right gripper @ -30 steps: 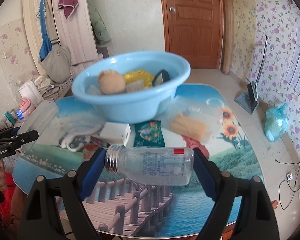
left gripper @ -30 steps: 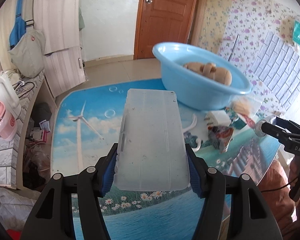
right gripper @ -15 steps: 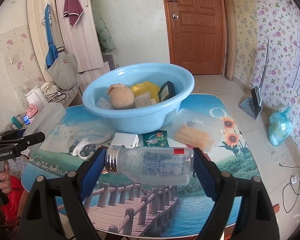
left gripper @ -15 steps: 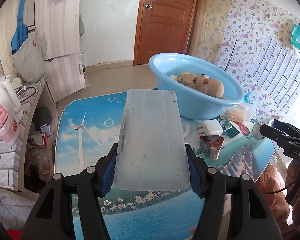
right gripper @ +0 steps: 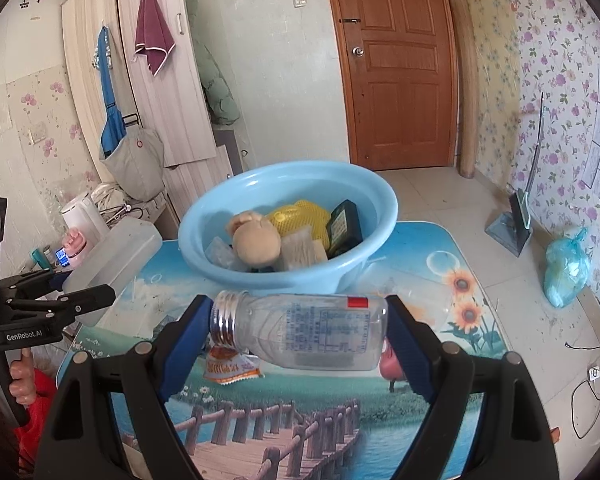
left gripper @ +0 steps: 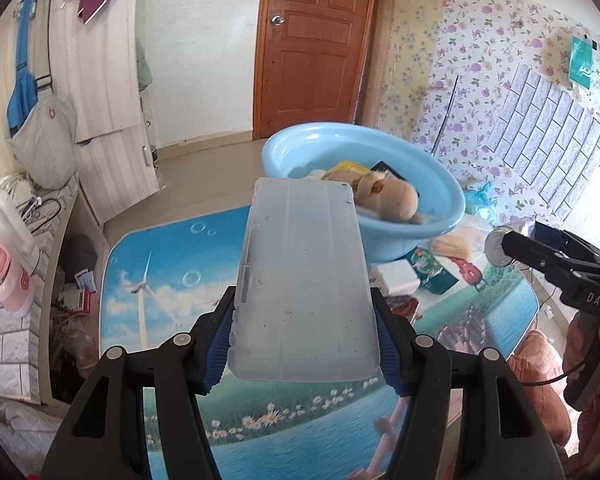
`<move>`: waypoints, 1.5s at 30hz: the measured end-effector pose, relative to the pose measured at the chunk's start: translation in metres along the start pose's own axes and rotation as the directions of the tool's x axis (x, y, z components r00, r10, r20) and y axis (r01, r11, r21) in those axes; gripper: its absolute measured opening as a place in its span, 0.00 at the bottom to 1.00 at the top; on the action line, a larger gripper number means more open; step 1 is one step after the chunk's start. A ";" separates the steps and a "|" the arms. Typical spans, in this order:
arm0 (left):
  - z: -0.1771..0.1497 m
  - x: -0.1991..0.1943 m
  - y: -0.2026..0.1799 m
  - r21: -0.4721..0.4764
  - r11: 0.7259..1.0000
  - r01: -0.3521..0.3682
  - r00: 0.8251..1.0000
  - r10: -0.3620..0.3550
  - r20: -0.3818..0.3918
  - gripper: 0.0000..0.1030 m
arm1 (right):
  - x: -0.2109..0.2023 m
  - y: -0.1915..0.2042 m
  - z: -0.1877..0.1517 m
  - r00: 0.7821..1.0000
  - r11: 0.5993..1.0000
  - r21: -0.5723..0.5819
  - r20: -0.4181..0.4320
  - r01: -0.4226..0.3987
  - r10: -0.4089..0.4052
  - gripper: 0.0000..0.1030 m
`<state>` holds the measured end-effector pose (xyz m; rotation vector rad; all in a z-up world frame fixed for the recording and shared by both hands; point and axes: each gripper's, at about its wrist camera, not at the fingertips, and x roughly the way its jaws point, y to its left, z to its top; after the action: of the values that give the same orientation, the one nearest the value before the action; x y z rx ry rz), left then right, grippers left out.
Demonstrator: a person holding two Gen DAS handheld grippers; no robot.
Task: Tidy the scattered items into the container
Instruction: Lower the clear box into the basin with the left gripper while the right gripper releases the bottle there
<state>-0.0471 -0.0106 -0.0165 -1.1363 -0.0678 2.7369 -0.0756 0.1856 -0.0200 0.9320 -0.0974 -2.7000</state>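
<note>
A light blue basin (left gripper: 404, 184) (right gripper: 228, 236) stands on the picture-printed table and holds a plush toy (right gripper: 258, 240), a yellow mesh item and a black box. My left gripper (left gripper: 304, 344) is shut on a translucent plastic case (left gripper: 304, 280), lifted above the table and pointing at the basin. My right gripper (right gripper: 300, 330) is shut on a clear empty bottle (right gripper: 300, 332) with a silver threaded neck, held sideways just short of the basin's near rim. The case shows in the right wrist view at left (right gripper: 112, 260), and the bottle's neck (left gripper: 496, 248) at right in the left wrist view.
On the table (left gripper: 168, 272) near the basin lie a white adapter (left gripper: 396, 280), a green packet (left gripper: 428, 268), a clear bag of biscuits (left gripper: 452, 244) and an orange snack wrapper (right gripper: 228, 368). A wooden door, a cupboard and flowered walls surround it. A person's hand (right gripper: 20, 380) holds the left gripper.
Both grippers have risen and tilted, so the basin's inside now shows more fully. The bottle sits closer to the basin's rim, and the case has moved toward the basin.
</note>
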 end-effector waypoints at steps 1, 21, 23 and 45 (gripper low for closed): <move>0.003 0.001 -0.002 0.002 1.000 0.001 1.000 -0.001 0.002 0.60 | 0.002 -0.002 0.001 1.000 1.000 0.002 0.000 0.003 -0.003 0.83; 0.057 0.048 -0.017 0.035 0.998 0.053 0.999 -0.053 0.012 0.60 | 0.044 -0.008 0.034 1.000 1.000 -0.013 0.019 -0.012 0.012 0.83; 0.062 0.052 -0.019 0.039 0.998 0.059 0.998 -0.059 0.015 0.60 | 0.051 -0.007 0.038 1.000 1.000 -0.017 0.018 -0.015 0.015 0.83; 0.113 0.118 -0.024 0.125 0.992 0.023 0.999 -0.026 0.024 0.62 | 0.127 -0.001 0.062 0.997 0.999 -0.035 -0.073 -0.001 -0.002 0.83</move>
<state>-0.2053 0.0375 -0.0162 -1.0597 0.0845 2.6924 -0.2092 0.1488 -0.0464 1.0189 -0.0343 -2.6555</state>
